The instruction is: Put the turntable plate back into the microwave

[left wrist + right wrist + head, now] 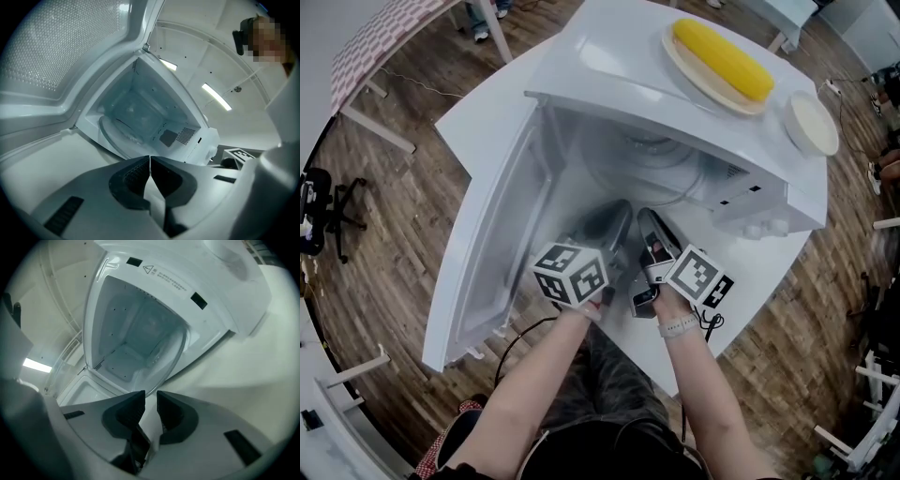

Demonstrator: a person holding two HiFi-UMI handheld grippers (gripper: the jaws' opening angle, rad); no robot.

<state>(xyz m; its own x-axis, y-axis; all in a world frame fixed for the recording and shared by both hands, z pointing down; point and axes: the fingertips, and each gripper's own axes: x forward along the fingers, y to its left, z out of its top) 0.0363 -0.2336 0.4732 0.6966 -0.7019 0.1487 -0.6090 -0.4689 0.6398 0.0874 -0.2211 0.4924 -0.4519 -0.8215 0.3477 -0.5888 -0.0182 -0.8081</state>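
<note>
The white microwave (675,103) stood on a white table (750,300) with its door (487,272) swung wide open. The glass turntable plate (652,164) was seen inside the cavity. Because it was clear glass, only its rim and some reflections could be made out, and it could not be told whether it sat properly flat. In the left gripper view its curved edge (117,133) was seen at the bottom of the cavity.

The left gripper (622,208) and the right gripper (649,223) were held just before the opening, close beside each other. The hands were mostly hidden by the marker cubes.

The jaws of the left gripper (150,161) were pressed together, with nothing between them. The jaws of the right gripper (150,397) were parted by a narrow gap, and nothing was seen in it. The rim of the plate (164,357) was just beyond their tips.

On top of the microwave a corn cob (722,58) lay on a dish (675,58), and a small white dish (811,122) was placed near it.
</note>
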